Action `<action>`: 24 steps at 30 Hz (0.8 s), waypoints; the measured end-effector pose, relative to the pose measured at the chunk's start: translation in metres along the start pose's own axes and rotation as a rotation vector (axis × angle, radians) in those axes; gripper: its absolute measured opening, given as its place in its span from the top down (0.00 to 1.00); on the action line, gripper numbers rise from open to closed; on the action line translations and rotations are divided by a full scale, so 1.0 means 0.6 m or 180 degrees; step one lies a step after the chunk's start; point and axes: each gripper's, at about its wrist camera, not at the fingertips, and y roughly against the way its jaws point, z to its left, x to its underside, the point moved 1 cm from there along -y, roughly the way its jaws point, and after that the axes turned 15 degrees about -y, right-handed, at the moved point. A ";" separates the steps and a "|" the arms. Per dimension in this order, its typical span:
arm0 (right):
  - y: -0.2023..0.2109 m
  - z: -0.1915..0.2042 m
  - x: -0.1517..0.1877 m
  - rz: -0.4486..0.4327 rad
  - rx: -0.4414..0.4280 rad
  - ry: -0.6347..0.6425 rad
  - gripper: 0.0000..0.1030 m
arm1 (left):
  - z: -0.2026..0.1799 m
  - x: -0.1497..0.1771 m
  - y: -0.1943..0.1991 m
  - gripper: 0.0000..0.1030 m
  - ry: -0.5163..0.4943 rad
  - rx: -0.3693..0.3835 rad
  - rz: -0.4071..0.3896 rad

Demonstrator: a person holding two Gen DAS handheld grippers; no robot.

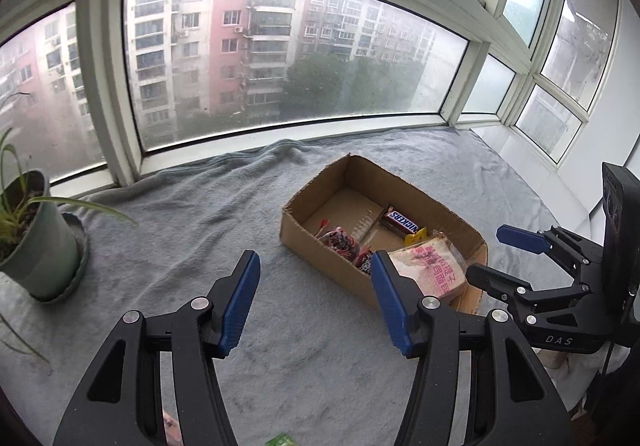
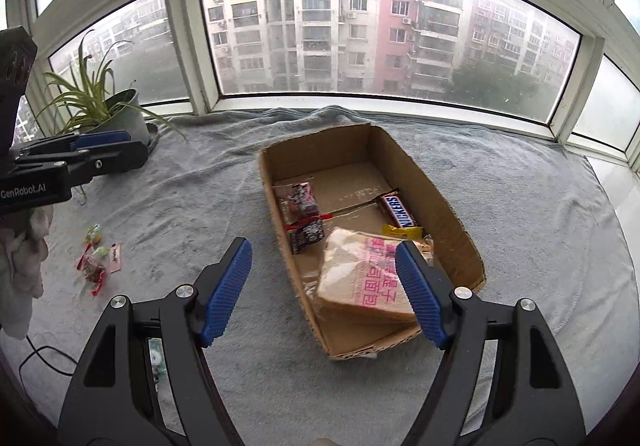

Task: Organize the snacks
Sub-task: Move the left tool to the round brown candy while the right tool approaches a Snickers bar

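Snacks (image 2: 96, 262) loose beside plant (image 2: 120, 114)

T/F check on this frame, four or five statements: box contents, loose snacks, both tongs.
1. A Snickers bar lies inside the cardboard box. True.
2. The left tongs grip a snack. False: open, nothing between them.
3. The bread packet lies on the blanket outside the box. False: it is in the box.
4. Small candies lie loose on the blanket. True.
5. The right tongs are open and empty. True.
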 end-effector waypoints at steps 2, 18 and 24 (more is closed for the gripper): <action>0.009 0.016 0.017 0.0043 -0.0058 0.0063 0.25 | 0.012 0.016 0.024 0.45 0.0017 -0.0054 -0.0016; 0.026 0.114 0.172 0.0451 -0.0301 0.0260 0.25 | 0.105 0.214 0.159 0.45 0.0646 -0.0440 0.0104; 0.007 0.138 0.228 0.0662 -0.0321 0.0321 0.25 | 0.123 0.294 0.155 0.45 0.1009 -0.0475 0.0283</action>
